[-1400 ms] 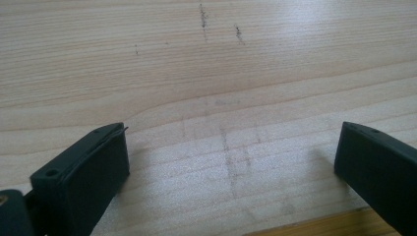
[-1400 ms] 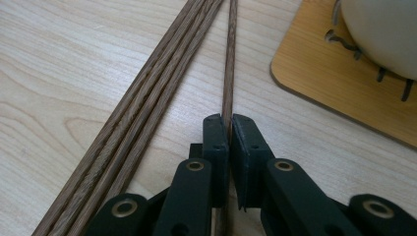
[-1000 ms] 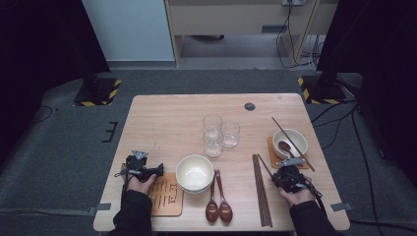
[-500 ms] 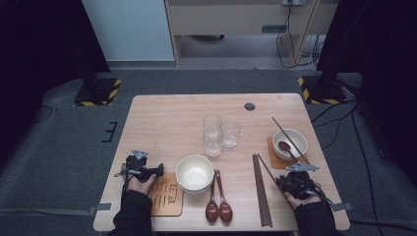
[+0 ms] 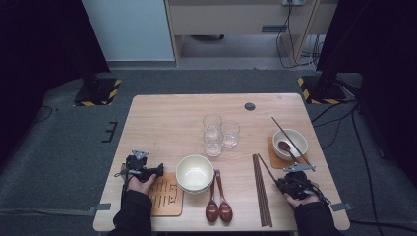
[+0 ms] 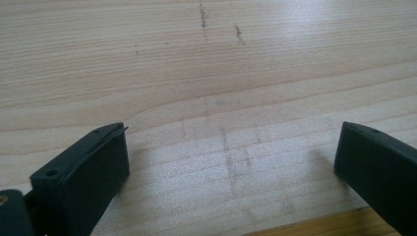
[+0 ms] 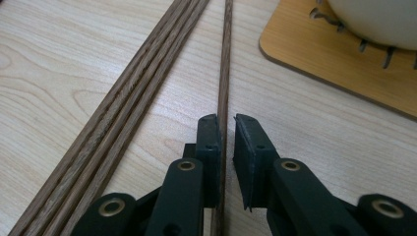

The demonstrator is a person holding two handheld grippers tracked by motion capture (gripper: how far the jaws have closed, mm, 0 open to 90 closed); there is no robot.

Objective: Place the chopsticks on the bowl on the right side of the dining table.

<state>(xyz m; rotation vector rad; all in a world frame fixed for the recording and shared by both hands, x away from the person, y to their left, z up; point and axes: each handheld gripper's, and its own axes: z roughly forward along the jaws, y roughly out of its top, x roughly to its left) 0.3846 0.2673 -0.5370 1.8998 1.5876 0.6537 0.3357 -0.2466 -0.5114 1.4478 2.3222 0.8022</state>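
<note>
My right gripper (image 5: 282, 181) is near the table's front right. Its jaws have just been closing and are shut on one dark wooden chopstick (image 7: 225, 73), which runs up between the pads. In the high view that chopstick (image 5: 266, 166) slants away from several more chopsticks (image 5: 260, 194) lying side by side to its left. My left gripper (image 5: 157, 171) rests at the front left, beside a cream bowl (image 5: 195, 172). In the left gripper view it (image 6: 231, 147) stands wide open over bare wood, nothing between its jaws.
The cream bowl sits partly on a wooden coaster (image 5: 166, 199), with two brown spoons (image 5: 219, 209) to its right. Three glasses (image 5: 212, 135) stand mid-table. At the right, a small bowl (image 5: 295, 140) on a coaster (image 7: 344, 69) holds a spoon and a chopstick. A black disc (image 5: 250, 106) lies near the far edge.
My right hand has drawn slightly back toward the table's front right corner with the chopstick. The left hand has not moved.
</note>
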